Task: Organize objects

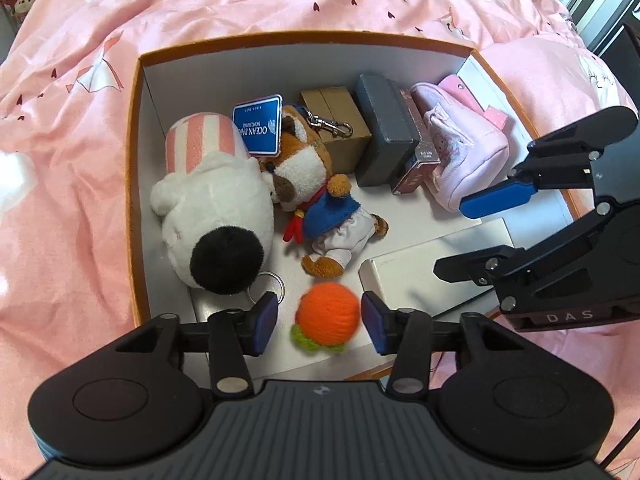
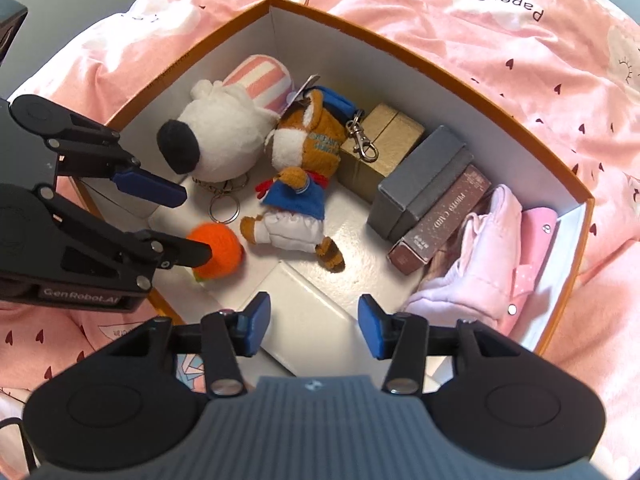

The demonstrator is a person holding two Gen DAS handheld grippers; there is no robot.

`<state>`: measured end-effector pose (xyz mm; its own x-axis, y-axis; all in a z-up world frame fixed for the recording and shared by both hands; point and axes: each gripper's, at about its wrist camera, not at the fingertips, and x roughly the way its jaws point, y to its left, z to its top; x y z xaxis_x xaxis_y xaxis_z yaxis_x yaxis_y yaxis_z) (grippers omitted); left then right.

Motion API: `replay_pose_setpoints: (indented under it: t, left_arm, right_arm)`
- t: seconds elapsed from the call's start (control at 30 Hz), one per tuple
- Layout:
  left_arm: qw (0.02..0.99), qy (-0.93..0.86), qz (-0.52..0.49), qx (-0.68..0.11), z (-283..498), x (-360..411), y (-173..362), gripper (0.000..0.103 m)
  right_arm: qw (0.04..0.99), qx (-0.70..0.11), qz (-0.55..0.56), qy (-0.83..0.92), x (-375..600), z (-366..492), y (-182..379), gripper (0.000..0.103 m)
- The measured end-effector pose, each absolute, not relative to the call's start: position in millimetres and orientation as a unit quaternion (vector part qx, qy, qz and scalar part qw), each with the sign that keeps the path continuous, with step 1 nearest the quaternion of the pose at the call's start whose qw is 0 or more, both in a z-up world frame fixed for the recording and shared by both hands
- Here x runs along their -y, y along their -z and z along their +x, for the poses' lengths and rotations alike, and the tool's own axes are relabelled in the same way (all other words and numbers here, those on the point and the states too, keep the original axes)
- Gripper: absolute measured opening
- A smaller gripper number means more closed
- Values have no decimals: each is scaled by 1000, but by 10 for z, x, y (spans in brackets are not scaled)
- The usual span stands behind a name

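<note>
An orange knitted ball (image 1: 326, 316) with a green base lies in the near corner of the orange-rimmed box (image 1: 280, 38). My left gripper (image 1: 320, 322) hangs over it, open, its blue pads standing off the ball on both sides. The right wrist view shows the same ball (image 2: 216, 252) under the left gripper (image 2: 192, 224). My right gripper (image 2: 314, 326) is open with nothing between its pads, above the box's white floor. It appears at the box's right side (image 1: 460, 236) in the left wrist view.
Inside the box (image 2: 400, 44) are a white plush dog (image 1: 216, 216) with a striped hat, a brown plush keychain (image 1: 320, 208), a tan box (image 1: 336, 120), a grey box (image 1: 384, 132), a brown card box (image 1: 420, 160) and a pink pouch (image 1: 468, 160). Pink bedding (image 1: 80, 160) surrounds it.
</note>
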<state>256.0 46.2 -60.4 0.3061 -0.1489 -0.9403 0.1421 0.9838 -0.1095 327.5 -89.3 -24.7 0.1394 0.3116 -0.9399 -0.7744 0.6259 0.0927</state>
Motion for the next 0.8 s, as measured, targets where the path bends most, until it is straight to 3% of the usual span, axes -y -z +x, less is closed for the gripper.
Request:
replay_pose_setpoints:
  t: [0.17, 0.57, 0.8]
  left_arm:
    - [829, 75, -8, -555, 2461, -449, 485, 60]
    - [934, -29, -20, -355, 1807, -276, -101, 65]
    - [961, -84, -13, -264, 1461, -232, -331, 81]
  right_arm:
    - [740, -525, -207, -365, 859, 3135, 189, 51]
    - [875, -376, -142, -270, 1215, 2444, -359, 63]
    - [938, -280, -70, -192, 1474, 2042, -587, 74]
